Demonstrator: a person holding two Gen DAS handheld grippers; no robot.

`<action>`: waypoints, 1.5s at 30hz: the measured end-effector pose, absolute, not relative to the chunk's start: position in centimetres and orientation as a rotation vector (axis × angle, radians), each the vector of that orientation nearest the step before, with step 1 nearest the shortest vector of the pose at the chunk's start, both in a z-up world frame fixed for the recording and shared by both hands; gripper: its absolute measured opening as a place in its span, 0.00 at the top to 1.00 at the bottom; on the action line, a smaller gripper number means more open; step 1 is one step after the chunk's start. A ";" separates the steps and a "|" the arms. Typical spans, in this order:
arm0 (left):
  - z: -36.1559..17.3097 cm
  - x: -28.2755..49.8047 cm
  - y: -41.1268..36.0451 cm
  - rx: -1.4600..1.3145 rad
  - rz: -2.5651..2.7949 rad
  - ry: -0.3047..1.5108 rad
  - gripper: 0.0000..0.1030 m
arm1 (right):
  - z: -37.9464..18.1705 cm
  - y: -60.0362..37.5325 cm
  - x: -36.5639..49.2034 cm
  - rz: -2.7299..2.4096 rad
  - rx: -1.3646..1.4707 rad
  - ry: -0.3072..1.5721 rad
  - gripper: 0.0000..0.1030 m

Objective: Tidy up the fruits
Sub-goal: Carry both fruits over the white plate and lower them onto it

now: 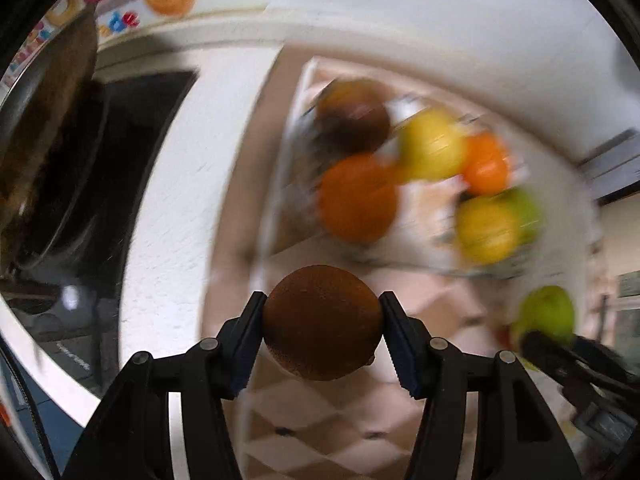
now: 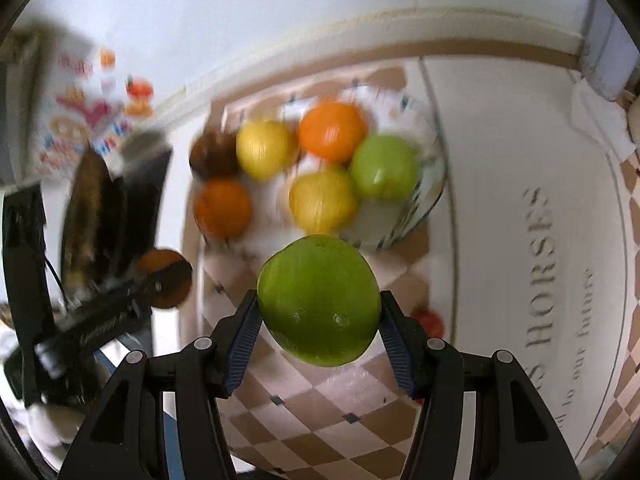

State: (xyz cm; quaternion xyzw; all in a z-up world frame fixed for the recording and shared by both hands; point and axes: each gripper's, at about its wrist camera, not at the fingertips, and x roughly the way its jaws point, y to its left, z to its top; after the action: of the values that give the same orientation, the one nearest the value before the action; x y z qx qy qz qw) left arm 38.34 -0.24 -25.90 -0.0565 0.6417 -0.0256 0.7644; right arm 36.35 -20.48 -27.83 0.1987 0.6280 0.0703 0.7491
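Note:
My left gripper [image 1: 322, 322] is shut on a brown round fruit [image 1: 322, 322] and holds it above the checkered cloth. My right gripper [image 2: 319, 304] is shut on a green apple [image 2: 319, 300]; that apple also shows at the right of the left wrist view [image 1: 548, 314]. Ahead, a glass bowl [image 2: 424, 204] holds a green apple [image 2: 385, 168], an orange [image 2: 333, 131] and two yellow fruits [image 2: 323, 200]. Beside it on the left lie an orange [image 2: 222, 208] and a brown fruit [image 2: 212, 156]. The left gripper with its fruit shows at the left of the right wrist view [image 2: 164, 276].
A checkered brown and white cloth [image 2: 320, 420] covers the table. A white mat with grey lettering [image 2: 536, 240] lies to the right. A small red fruit [image 2: 430, 322] lies near my right finger. Dark equipment [image 2: 104, 208] and a colourful poster [image 2: 80, 112] stand at the left.

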 end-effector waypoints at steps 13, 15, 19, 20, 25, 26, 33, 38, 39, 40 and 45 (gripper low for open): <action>-26.6 46.5 -5.1 -0.185 -0.099 1.449 0.47 | -30.3 -26.6 48.9 0.037 0.431 1.403 0.41; -27.4 47.1 -5.3 -0.177 -0.086 1.470 0.47 | -31.3 -26.4 50.5 0.026 0.402 1.418 0.41; -28.5 47.7 -5.5 -0.187 -0.079 1.509 0.47 | -33.2 -25.9 51.5 0.046 0.385 1.465 0.41; -28.7 47.8 -5.6 -0.192 -0.079 1.519 0.47 | -33.5 -25.8 51.6 0.058 0.387 1.474 0.41; -28.8 48.1 -5.8 -0.207 -0.084 1.522 0.38 | -33.5 -25.2 51.9 0.094 0.397 1.480 0.30; -28.7 48.2 -5.7 -0.209 -0.085 1.519 0.30 | -33.5 -25.2 52.0 0.098 0.399 1.481 0.25; -27.2 47.9 -4.9 -0.186 -0.054 1.482 0.16 | -32.1 -25.6 50.7 0.097 0.385 1.471 0.17; -24.9 46.5 -4.1 -0.105 0.012 1.389 0.16 | -29.2 -25.0 47.6 0.037 0.225 1.400 0.08; -24.4 46.0 -3.9 -0.083 0.031 1.367 0.16 | -28.6 -24.8 47.0 0.027 0.200 1.383 0.07; -24.0 45.5 -3.7 -0.065 0.048 1.349 0.16 | -28.0 -24.5 46.2 0.022 0.182 1.364 0.07; -22.2 43.1 -2.6 -0.014 0.089 1.284 0.16 | -24.9 -23.2 42.3 -0.012 0.114 1.283 0.07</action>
State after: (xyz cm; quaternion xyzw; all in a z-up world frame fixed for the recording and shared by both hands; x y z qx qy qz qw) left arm 43.14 -2.56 -22.25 -0.0066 0.5985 0.0414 0.8000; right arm 42.31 -23.23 -24.85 0.0531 0.5980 -0.0054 0.7997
